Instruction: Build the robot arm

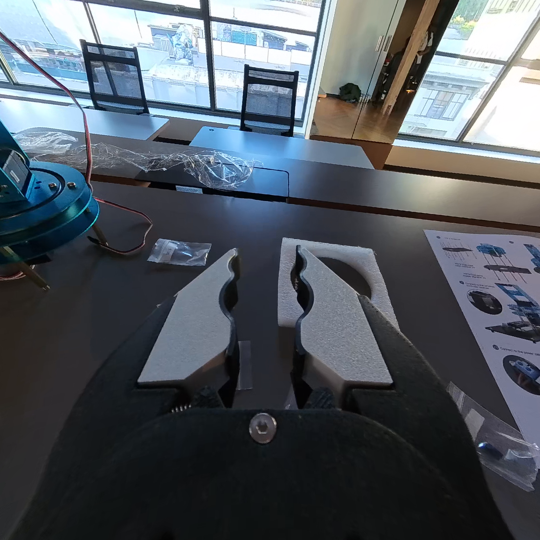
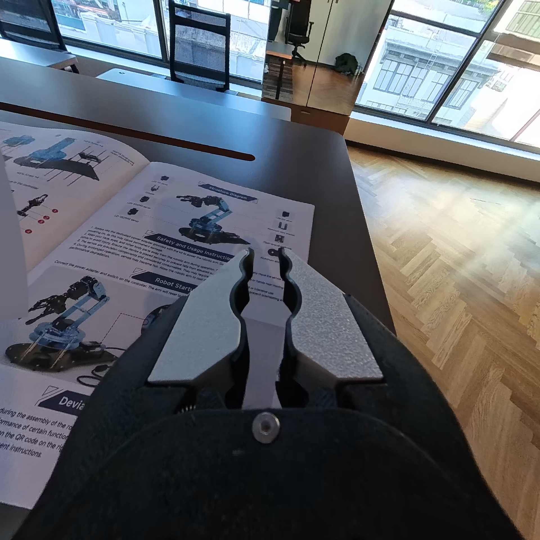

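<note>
Two grippers, both empty, over a dark table (image 1: 292, 222). Left gripper (image 1: 267, 251) — jaws wide apart, gripping nothing, poised above the tabletop with its right fingertip over the near-left edge of a white foam sheet (image 1: 327, 254) with a round cut-out; whether touching it, hard to tell. Just left of the fingers, a small clear bag (image 1: 179, 252), lying flat. Farther left, a blue round-based assembly (image 1: 43, 204) on thin legs, red wire (image 1: 87, 140) trailing from it across the table. Crumpled clear wrap (image 1: 210, 169) behind, pushed to the far edge, probably as discarded packing. Right gripper (image 2: 265, 252) — jaws narrowly parted, nothing between them, above the right-hand page of an open illustrated booklet (image 2: 122, 233), spread flat, presumably for reading. Same booklet at the right edge of the left wrist view. Wooden floor (image 2: 453, 263) beyond the table's corner.
</note>
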